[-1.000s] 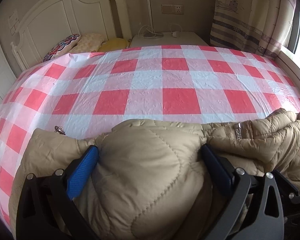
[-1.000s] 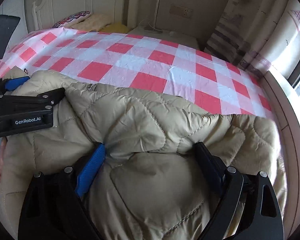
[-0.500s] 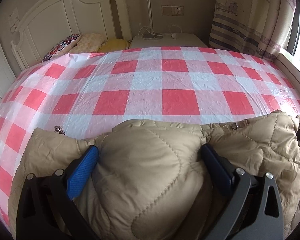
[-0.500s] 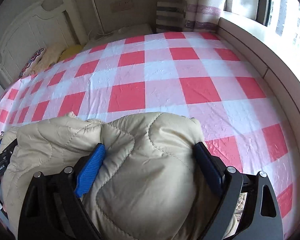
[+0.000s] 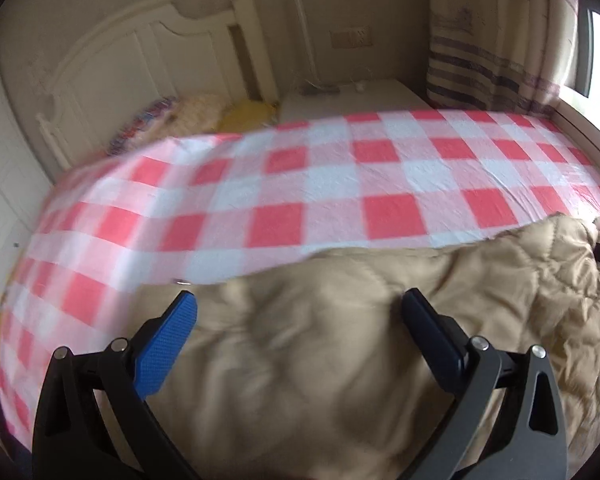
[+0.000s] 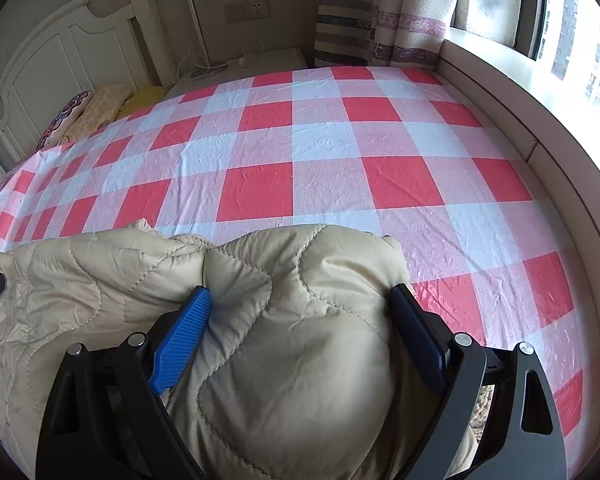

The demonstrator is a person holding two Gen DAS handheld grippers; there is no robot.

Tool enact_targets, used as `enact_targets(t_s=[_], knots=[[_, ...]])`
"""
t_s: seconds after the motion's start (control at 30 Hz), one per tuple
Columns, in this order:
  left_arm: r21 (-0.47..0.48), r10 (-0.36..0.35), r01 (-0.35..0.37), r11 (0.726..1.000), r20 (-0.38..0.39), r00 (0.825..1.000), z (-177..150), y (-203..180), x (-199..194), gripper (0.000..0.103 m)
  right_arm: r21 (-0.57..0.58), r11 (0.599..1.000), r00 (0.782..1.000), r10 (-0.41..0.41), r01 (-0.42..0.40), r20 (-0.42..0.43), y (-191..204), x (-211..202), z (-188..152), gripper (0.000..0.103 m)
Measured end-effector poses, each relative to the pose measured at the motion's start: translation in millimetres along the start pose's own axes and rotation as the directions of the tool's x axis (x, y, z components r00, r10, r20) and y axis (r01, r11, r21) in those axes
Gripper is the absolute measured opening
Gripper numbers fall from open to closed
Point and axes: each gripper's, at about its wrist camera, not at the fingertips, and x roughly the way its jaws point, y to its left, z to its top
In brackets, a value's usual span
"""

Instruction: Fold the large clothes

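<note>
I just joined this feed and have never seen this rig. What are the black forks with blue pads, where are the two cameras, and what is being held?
Each fork is a two-finger gripper that a person holds by hand. A camera on each looks out along its fingers: one view from the left gripper, one from the right gripper. A beige quilted jacket lies on a bed with a red and white checked sheet. The right gripper's pads squeeze a thick bunch of jacket. The left view is blurred; its pads appear to stand over the jacket, not gripping.

Ahead, wide bare red-and-white checked plastic sheet (image 6: 324, 152) is left passable; bounded by white wooden headboard (image 6: 56, 60), pillows (image 6: 96, 110), raised beige window ledge (image 6: 512, 120).
</note>
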Motion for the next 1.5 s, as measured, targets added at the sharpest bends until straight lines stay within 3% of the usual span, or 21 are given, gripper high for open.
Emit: enact_targets(t_s=[0.07, 0.13, 0.17, 0.23, 0.27, 0.4, 0.5, 0.57, 0.7, 0.77, 0.83, 0.9, 1.0, 1.13, 1.27, 1.3, 1.33, 1.37, 1.43, 1.5], knots=[[-0.040, 0.037, -0.036, 0.999, 0.011, 0.999, -9.3, 24.6, -5.1, 0.101, 0.001, 1.000, 1.000, 0.005, -0.005, 0.001, -2.0, 0.7, 0.3, 0.087], [-0.073, 0.066, -0.068, 0.995, -0.029, 0.997, -24.9, 42.7, 6.6, 0.101, 0.002, 1.000, 1.000, 0.006, -0.006, 0.002, -1.8, 0.3, 0.3, 0.087], [-0.105, 0.043, -0.051, 0.993, -0.072, 0.996, -38.6, 54.0, 21.1, 0.101, 0.003, 1.000, 1.000, 0.010, -0.010, 0.004, -2.1, 0.0, -0.1, 0.087], [-0.227, -0.067, 0.046, 0.973, -0.085, 0.994, -47.0, 76.9, 26.4, 0.101, 0.002, 1.000, 1.000, 0.016, -0.016, 0.007, -1.1, -0.4, -0.8, 0.087], [-0.268, -0.046, 0.022, 0.963, -0.084, 0.995, -47.6, 85.8, 25.4, 0.101, 0.000, 1.000, 1.000, 0.013, -0.013, 0.008, -0.8, -0.9, -1.1, 0.087], [-0.276, -0.043, 0.011, 0.961, -0.113, 0.993, -48.1, 88.1, 31.5, 0.101, 0.003, 1.000, 1.000, 0.013, -0.013, -0.012, -0.8, -4.5, 1.2, 0.086], [-0.279, -0.046, 0.013, 0.960, -0.110, 0.993, -47.3, 88.7, 30.9, 0.101, -0.001, 0.999, 0.998, -0.032, 0.032, 0.061, 11.6, -41.2, -3.2, 0.087], [-0.286, -0.053, 0.020, 0.958, -0.111, 0.992, -45.6, 88.4, 31.7, 0.101, -0.093, 0.995, 0.991, 0.036, -0.024, 0.131, 38.1, -71.5, -10.9, 0.087], [-0.287, -0.053, 0.019, 0.958, -0.109, 0.993, -49.9, 88.7, 31.6, 0.101, -0.364, 0.930, 0.975, 0.125, -0.050, 0.184, 115.4, -106.7, -39.2, 0.087], [-0.289, -0.055, 0.022, 0.957, -0.107, 0.993, -49.2, 88.8, 34.4, 0.101, -0.465, 0.884, 0.977, 0.141, -0.053, 0.157, 152.8, -101.2, -53.9, 0.087], [-0.289, -0.056, 0.023, 0.957, -0.107, 0.993, -49.6, 89.5, 35.3, 0.101, -0.521, 0.853, 0.986, 0.109, -0.030, 0.123, 176.5, -80.2, -67.4, 0.087], [-0.294, -0.060, 0.026, 0.956, -0.108, 0.992, -50.3, 89.8, 35.4, 0.101, -0.553, 0.833, 0.985, 0.078, 0.019, 0.152, 185.5, -59.1, -79.6, 0.087], [-0.306, -0.077, 0.040, 0.951, -0.109, 0.991, -50.4, 92.4, 36.6, 0.101, -0.476, 0.878, 0.987, 0.121, -0.056, 0.107, 162.2, -58.3, -66.5, 0.089], [-0.316, -0.089, 0.051, 0.947, -0.105, 0.990, -51.3, 94.1, 36.4, 0.101, -0.338, 0.935, 0.974, -0.036, 0.112, 0.224, 103.8, -74.2, -45.0, 0.091], [-0.320, -0.092, 0.055, 0.946, -0.104, 0.990, -51.8, 93.7, 36.0, 0.101, -0.139, 0.980, 0.979, -0.116, 0.140, 0.169, 16.8, -60.0, -35.3, 0.091], [-0.321, -0.095, 0.058, 0.945, -0.102, 0.990, -51.5, 93.5, 36.2, 0.101, -0.091, 0.991, 0.988, -0.082, 0.094, 0.132, -3.3, -51.1, -35.7, 0.092], [-0.320, -0.094, 0.057, 0.946, -0.102, 0.990, -51.6, 93.1, 36.0, 0.101, 0.011, 1.000, 0.997, 0.023, -0.024, 0.076, -26.4, -42.2, -35.5, 0.092], [-0.319, -0.092, 0.055, 0.946, -0.101, 0.991, -52.2, 93.1, 35.5, 0.101, 0.085, 0.993, 0.995, 0.082, -0.086, 0.048, -40.3, -38.2, -36.5, 0.092], [-0.322, -0.095, 0.058, 0.945, -0.100, 0.990, -52.2, 93.3, 36.4, 0.101, 0.110, 0.987, 0.993, 0.113, -0.117, 0.040, -45.8, -35.7, -35.7, 0.092], [-0.323, -0.096, 0.060, 0.945, -0.099, 0.990, -52.2, 92.8, 35.7, 0.101, 0.071, 0.994, 0.996, 0.076, -0.079, 0.049, -37.2, -35.8, -36.0, 0.092]])
